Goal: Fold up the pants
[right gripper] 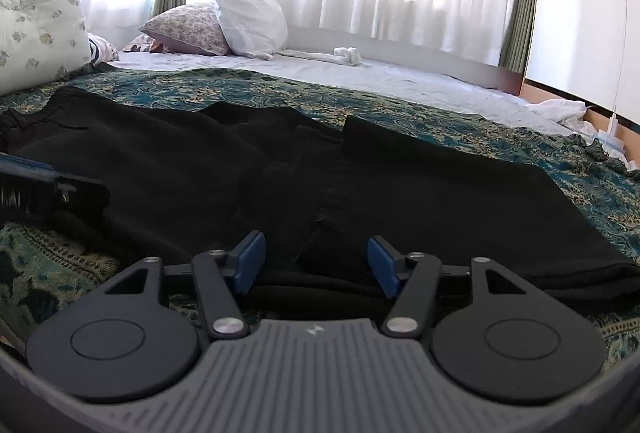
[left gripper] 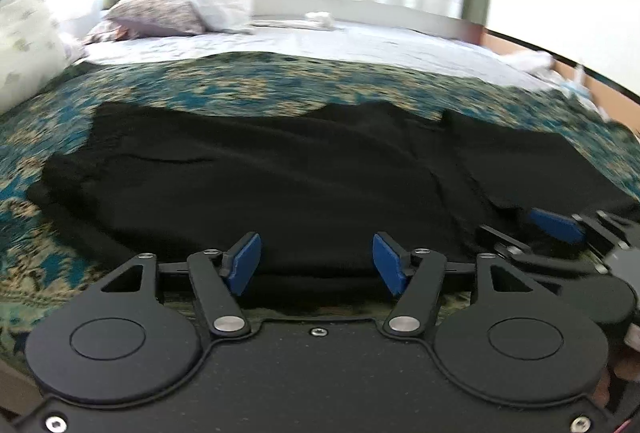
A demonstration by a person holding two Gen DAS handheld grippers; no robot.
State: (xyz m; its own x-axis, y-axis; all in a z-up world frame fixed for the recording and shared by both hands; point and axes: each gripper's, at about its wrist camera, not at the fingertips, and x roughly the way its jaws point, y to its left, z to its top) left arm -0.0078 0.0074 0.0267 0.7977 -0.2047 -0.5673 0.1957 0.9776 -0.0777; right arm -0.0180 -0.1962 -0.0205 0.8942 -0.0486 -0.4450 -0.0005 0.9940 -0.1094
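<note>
- Left wrist view shows the black pants [left gripper: 280,177] lying across the patterned bedspread [left gripper: 240,81], with the waist part to the left and the legs going to the right.
- The pants seem already folded once along their length, one leg on the other; I judge that the crosswise folds are not yet done.
- The left gripper [left gripper: 316,265] has its jaws apart, at the near edge of the cloth, and holds nothing.
- The right gripper [right gripper: 316,265] also has its jaws apart, near the edge where the legs overlap, and holds nothing.
- Only the right wrist view shows clearly the leg end [right gripper: 580,257] and a crease in the middle.
- Only the left wrist view shows the waist end fully, but this picture is blurred.
- Each view shows a part of the other gripper at its side.
</note>
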